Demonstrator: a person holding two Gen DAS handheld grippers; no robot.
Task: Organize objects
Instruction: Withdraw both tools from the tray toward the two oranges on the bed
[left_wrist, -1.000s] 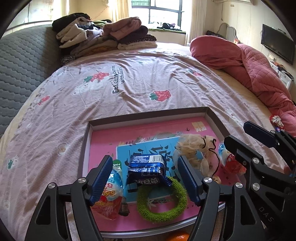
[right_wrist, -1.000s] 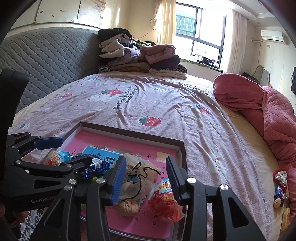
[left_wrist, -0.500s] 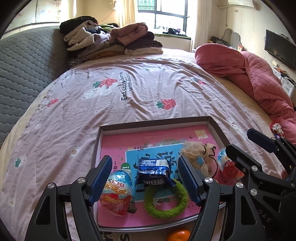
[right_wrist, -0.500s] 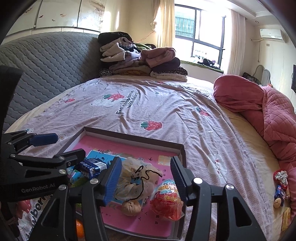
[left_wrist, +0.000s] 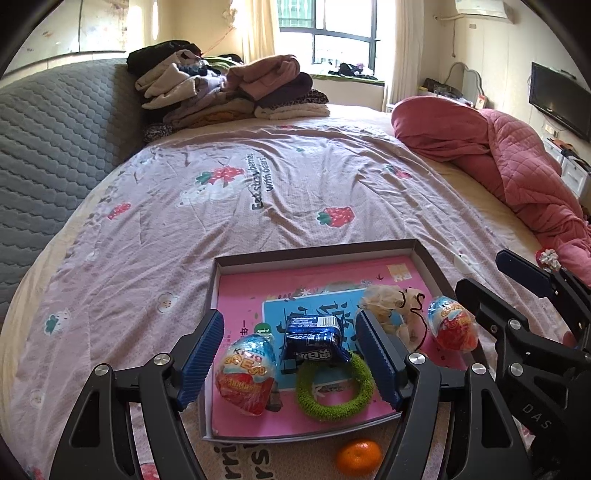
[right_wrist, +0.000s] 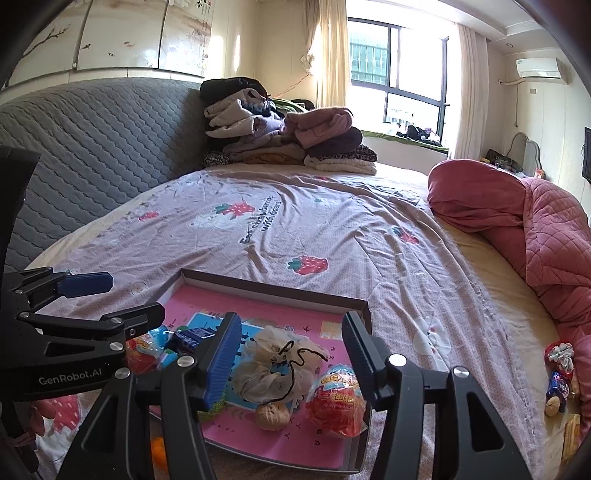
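A shallow box tray (left_wrist: 317, 248) with a pink liner lies on the bed; it also shows in the right wrist view (right_wrist: 273, 286). In it are an egg-shaped snack pack (left_wrist: 245, 373), a dark blue packet (left_wrist: 314, 338), a green ring (left_wrist: 334, 387), a clear bag with a black cord (right_wrist: 275, 365), a walnut (right_wrist: 272, 415) and a second egg pack (right_wrist: 338, 400). My left gripper (left_wrist: 291, 358) is open and empty above the tray's near end. My right gripper (right_wrist: 290, 360) is open and empty above the bag.
A tangerine (left_wrist: 358, 456) lies on the bed just in front of the tray. Folded clothes (left_wrist: 225, 88) are piled at the far end by the grey headboard (left_wrist: 48, 147). A pink quilt (left_wrist: 517, 166) is bunched on the right, with small items (right_wrist: 559, 373) beside it.
Both grippers have pulled back and risen away from the tray, so more of the bed and the tangerine show. Both stay open and the items in the tray have not moved.
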